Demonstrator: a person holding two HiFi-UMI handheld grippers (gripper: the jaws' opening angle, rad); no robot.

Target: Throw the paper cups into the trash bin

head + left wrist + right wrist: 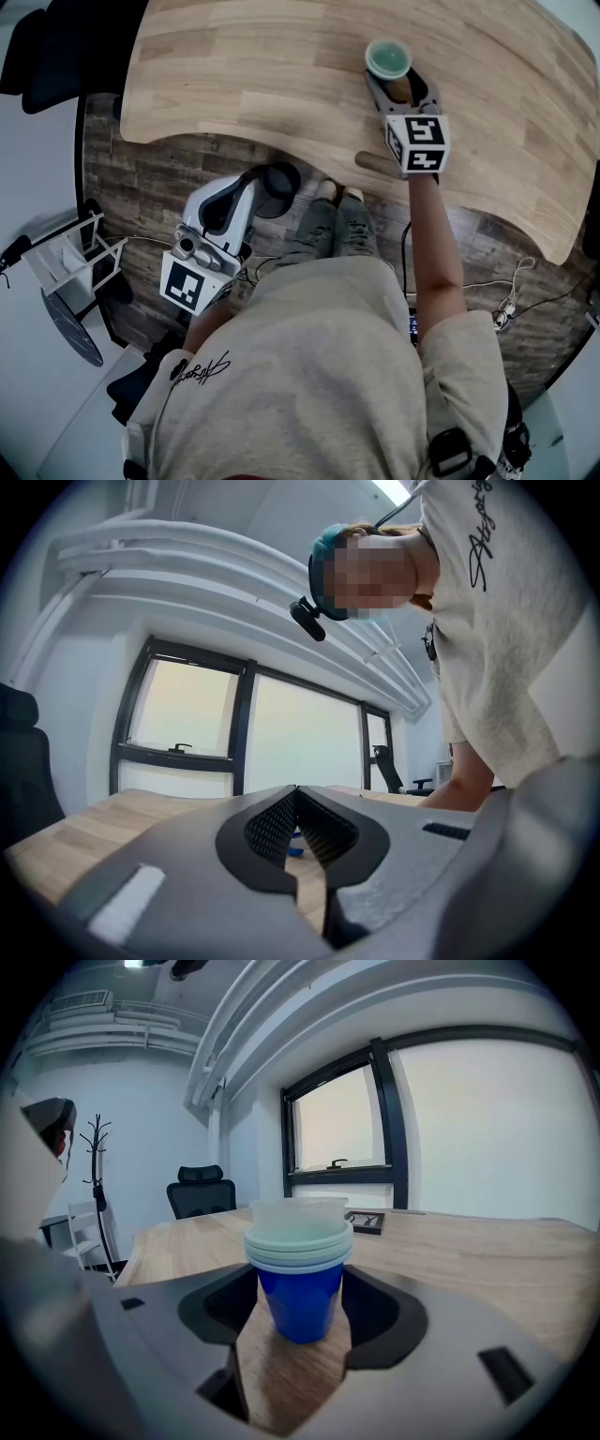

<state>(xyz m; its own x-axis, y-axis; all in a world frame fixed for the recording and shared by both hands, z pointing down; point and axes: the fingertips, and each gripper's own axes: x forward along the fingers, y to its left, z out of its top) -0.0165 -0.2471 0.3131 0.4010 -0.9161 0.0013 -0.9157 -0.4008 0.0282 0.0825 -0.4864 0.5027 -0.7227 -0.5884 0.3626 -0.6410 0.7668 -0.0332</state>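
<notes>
A stack of paper cups (pixel 387 59), blue with pale green rims (pixel 298 1241), stands upright on the wooden table (pixel 234 75). My right gripper (pixel 400 82) reaches over the table and is open, with one finger on either side of the stack (pixel 302 1290); I cannot tell whether the pads touch it. My left gripper (pixel 251 185) hangs low beside the table's near edge, its tips next to a round black trash bin (pixel 279 188) on the floor. The left gripper (pixel 296 791) is shut, with its tips meeting and nothing held.
A black office chair (pixel 56 47) stands at the table's far left. A white rack (pixel 75 262) and cables (pixel 506 300) are on the floor. The person's legs (pixel 333 216) are at the table edge. A dark flat frame (pixel 366 1221) lies behind the cups.
</notes>
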